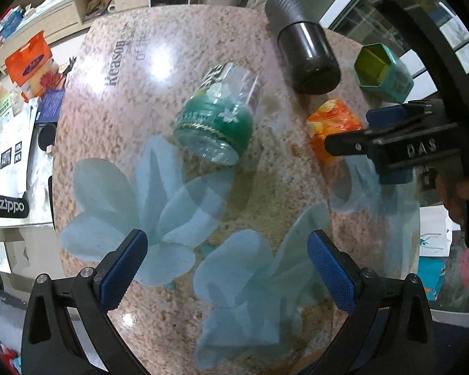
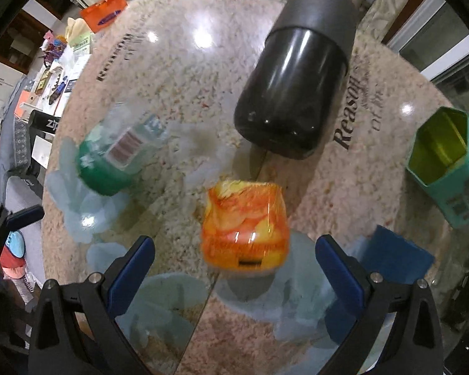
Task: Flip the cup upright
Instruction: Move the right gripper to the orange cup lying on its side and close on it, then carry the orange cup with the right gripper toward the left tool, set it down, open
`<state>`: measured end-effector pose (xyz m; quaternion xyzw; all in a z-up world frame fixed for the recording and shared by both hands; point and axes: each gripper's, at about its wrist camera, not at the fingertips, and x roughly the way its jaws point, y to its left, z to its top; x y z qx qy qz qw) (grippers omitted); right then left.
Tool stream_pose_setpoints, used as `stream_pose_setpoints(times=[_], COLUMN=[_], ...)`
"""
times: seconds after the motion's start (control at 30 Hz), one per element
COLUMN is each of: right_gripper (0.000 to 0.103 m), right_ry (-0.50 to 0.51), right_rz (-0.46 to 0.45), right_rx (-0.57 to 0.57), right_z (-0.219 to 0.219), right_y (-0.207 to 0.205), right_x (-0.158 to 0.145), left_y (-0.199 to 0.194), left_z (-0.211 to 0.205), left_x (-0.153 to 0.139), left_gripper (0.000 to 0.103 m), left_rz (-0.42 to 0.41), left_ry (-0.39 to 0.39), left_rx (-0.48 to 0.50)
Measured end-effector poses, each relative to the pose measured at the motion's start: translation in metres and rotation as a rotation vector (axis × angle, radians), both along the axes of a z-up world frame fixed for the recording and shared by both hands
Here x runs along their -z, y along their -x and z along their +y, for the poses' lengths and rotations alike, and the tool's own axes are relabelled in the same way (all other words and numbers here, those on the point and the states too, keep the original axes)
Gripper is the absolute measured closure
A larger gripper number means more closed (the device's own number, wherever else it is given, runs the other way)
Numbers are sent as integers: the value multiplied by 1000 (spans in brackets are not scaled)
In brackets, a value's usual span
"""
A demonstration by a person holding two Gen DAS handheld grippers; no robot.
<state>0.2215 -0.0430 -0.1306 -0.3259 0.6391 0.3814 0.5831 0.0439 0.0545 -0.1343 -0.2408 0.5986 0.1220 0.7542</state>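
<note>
Your left gripper [image 1: 226, 261] is spread apart, holding nothing, above the worktop [image 1: 172, 62]. Your right gripper [image 2: 234, 268] is also apart and empty, just short of the orange cup [image 2: 245, 226]. That cup sits mouth-down on the worktop, touching neither gripper. Relative to it: black tumbler [image 2: 297, 93] lies on its side behind, green glass [image 2: 118, 156] tipped over left, teal hexagonal tin [image 2: 447, 162] to the right

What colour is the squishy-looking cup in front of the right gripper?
The cup is swirly orange and yellow. The right wrist view shows it best.
</note>
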Motion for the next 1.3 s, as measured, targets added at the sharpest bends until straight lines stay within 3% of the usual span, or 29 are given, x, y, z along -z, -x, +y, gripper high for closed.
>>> stream_pose_setpoints(times=[0.17, 0.3, 0.37, 0.6, 0.9, 1.13, 1.3], right_gripper=[3, 29, 37, 39, 39, 39, 38], right_ry=[22, 29, 22, 17, -24, -47, -44], right_rz=[65, 76, 86, 77, 83, 93, 133], right_rx=[5, 6, 21, 32, 82, 158, 234], right_z=[0, -4, -7, -14, -36, -75, -107], right_y=[-8, -9, -9, -7, 14, 45, 68], right_x=[17, 20, 22, 22, -4, -19, -12], left_y=[4, 5, 6, 12, 24, 29, 34], left_z=[3, 2, 0, -1, -2, -17, -29], left_x=[11, 15, 16, 12, -1, -9, -6], left_gripper=[0, 0, 0, 0, 0, 0, 0], left_rz=[21, 31, 33, 21, -10, -7, 12], left_ry=[14, 27, 28, 29, 24, -10, -1], left_rx=[-18, -27, -28, -35, -21, 43, 102])
